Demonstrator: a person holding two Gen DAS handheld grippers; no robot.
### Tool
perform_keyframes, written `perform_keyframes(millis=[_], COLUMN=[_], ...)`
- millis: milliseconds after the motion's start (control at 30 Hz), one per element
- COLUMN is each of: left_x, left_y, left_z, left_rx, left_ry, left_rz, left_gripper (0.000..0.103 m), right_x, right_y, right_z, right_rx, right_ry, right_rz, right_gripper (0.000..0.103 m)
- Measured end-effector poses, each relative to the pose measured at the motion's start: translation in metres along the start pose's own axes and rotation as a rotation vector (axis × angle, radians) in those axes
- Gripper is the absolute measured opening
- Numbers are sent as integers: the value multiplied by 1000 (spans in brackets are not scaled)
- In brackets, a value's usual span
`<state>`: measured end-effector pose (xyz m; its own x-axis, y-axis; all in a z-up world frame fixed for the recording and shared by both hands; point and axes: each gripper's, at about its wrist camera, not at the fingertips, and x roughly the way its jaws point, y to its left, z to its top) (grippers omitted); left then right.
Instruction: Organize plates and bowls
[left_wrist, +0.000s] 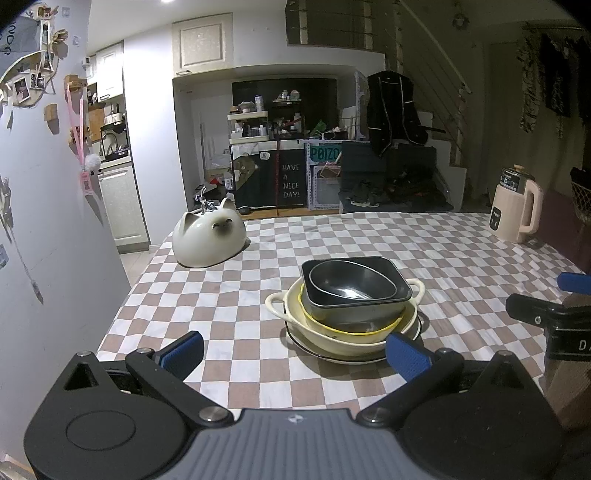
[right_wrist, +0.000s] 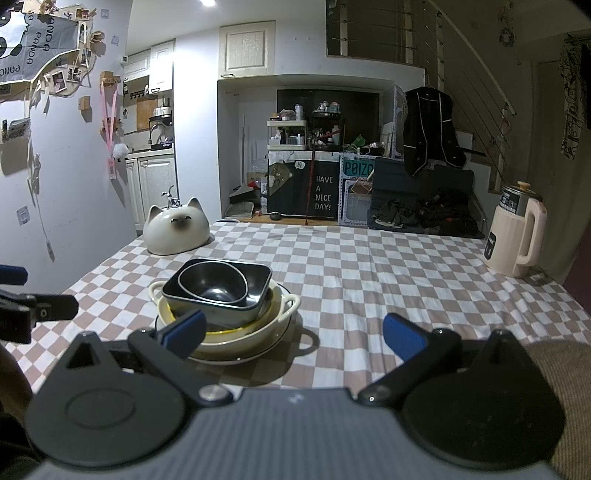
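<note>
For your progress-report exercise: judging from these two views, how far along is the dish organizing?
Done: the dishes sit nested in one stack, a dark round bowl in a dark rectangular dish, in a cream handled bowl, on a plate. In hand: nothing; left tongs and right tongs are open. Left: nothing evident.

There is one stack of dishes (left_wrist: 347, 310) in the middle of the checkered table (left_wrist: 461, 258). In it are two dark bowls, one oval bowl (left_wrist: 351, 282) inside one boxy bowl (left_wrist: 373, 306). Under them sits one yellow-rimmed dish (left_wrist: 351, 328), then one cream bowl with two handles (left_wrist: 332, 338), then one plate (left_wrist: 332, 356) at the bottom. Far left is one white cat-shaped dome (left_wrist: 208, 240). Far right is one cream jug (left_wrist: 517, 208). There are two grippers, the left gripper (left_wrist: 293, 356) and the right gripper (right_wrist: 293, 334).
</note>
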<state>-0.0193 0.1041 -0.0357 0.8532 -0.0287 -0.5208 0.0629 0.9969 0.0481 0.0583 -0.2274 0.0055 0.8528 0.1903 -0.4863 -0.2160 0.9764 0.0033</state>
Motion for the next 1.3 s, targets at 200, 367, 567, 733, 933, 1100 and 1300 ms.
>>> perform_keyframes(millis=[200, 367, 567, 733, 933, 1100, 1300], left_x=[0, 0, 0, 0, 0, 0, 1], left_y=[2, 1, 1, 1, 2, 3, 9], left_z=[0, 0, 0, 0, 0, 0, -1], left_rx=[0, 1, 3, 1, 1, 4, 2], left_ry=[-1, 0, -1, 1, 1, 0, 5], left_rz=[0, -1, 0, 1, 1, 3, 7], left_gripper=[103, 103, 103, 103, 103, 103, 103], right_x=[0, 0, 0, 0, 0, 0, -1], right_y=[0, 0, 0, 0, 0, 0, 0], right_z=[0, 0, 0, 0, 0, 0, 0], right_rx=[0, 0, -1, -1, -1, -1, -1], right_ry=[1, 0, 1, 1, 1, 2, 2], right_rz=[-1, -1, 0, 0, 0, 0, 0], right_gripper=[103, 103, 103, 103, 103, 103, 103])
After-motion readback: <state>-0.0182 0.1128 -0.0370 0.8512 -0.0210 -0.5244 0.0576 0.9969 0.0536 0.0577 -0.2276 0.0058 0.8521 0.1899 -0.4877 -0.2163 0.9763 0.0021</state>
